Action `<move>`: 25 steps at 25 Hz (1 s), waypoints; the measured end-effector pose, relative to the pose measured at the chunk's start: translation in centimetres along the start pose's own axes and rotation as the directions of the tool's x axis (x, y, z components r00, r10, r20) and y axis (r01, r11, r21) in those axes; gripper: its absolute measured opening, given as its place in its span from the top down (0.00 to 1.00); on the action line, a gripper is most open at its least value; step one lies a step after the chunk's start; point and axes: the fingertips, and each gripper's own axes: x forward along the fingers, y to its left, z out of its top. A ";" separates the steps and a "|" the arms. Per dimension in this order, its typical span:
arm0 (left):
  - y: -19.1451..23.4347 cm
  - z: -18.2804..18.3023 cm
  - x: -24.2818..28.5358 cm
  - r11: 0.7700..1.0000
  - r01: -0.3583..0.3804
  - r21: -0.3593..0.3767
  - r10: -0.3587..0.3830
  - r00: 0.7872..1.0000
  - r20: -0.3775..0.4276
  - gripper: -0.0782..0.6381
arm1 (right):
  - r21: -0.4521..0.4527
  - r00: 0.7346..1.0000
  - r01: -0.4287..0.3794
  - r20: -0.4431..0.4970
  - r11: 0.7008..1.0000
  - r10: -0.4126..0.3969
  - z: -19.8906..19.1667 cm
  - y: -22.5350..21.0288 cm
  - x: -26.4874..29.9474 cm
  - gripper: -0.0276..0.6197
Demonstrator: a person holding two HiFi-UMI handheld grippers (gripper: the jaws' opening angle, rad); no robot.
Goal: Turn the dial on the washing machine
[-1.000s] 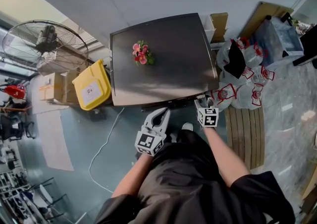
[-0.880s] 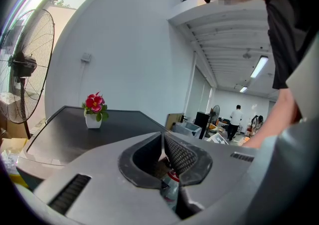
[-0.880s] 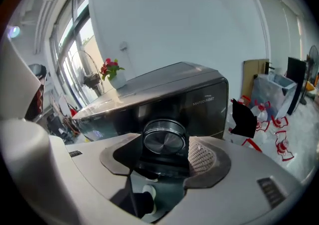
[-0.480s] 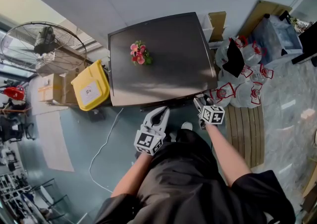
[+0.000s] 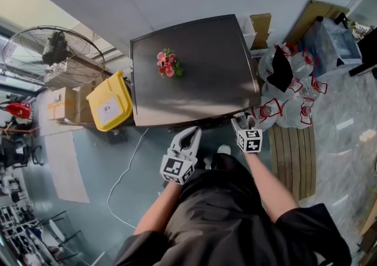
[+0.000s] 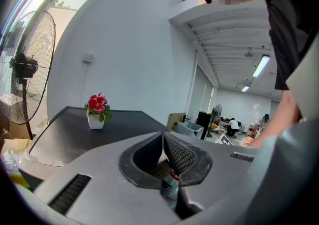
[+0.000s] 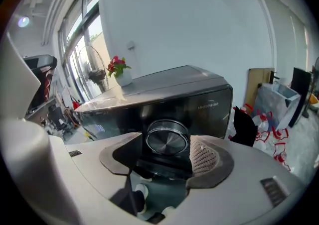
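Observation:
The washing machine (image 5: 200,76) is a dark grey box with a small pot of pink flowers (image 5: 167,63) on its top. In the right gripper view, its round metal dial (image 7: 167,138) sits on the dark front panel. My right gripper (image 7: 168,150) is at the machine's front right corner (image 5: 242,121), with its pads on either side of the dial, shut on it. My left gripper (image 5: 191,134) hangs before the machine's front edge. Its jaws are shut with nothing between them (image 6: 163,144), and they point over the machine's top (image 6: 109,124).
A big standing fan (image 5: 54,47) and a yellow bin (image 5: 109,101) stand left of the machine. White bags with red print (image 5: 291,103) and a wooden pallet (image 5: 293,159) lie to its right. A white cable (image 5: 126,168) runs across the floor.
The right gripper's marker cube rolled to one side at the dial half a second ago and has rolled back to about its earlier stance. The left gripper has stayed put.

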 end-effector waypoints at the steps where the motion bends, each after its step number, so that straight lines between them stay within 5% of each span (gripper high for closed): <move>1: -0.1 0.0 0.1 1.000 0.000 -0.002 0.000 1.000 -0.001 0.87 | -0.028 1.000 0.010 -0.001 1.000 -0.010 0.1 -0.1 0.1 0.56; 6: -0.5 0.1 0.5 1.000 0.008 -0.009 -0.008 1.000 0.000 0.87 | -0.205 0.998 0.064 -0.007 0.977 -0.067 0.0 0.0 0.3 0.56; 10: -0.6 0.2 0.3 1.000 0.006 -0.006 -0.006 1.000 0.000 0.87 | -0.219 0.997 0.074 -0.005 0.973 -0.077 0.0 0.0 0.1 0.56; 25: -1.1 -0.1 0.6 1.000 0.010 0.000 -0.010 1.000 -0.015 0.88 | 0.034 0.998 -0.055 0.034 0.998 0.054 0.3 -0.6 0.1 0.56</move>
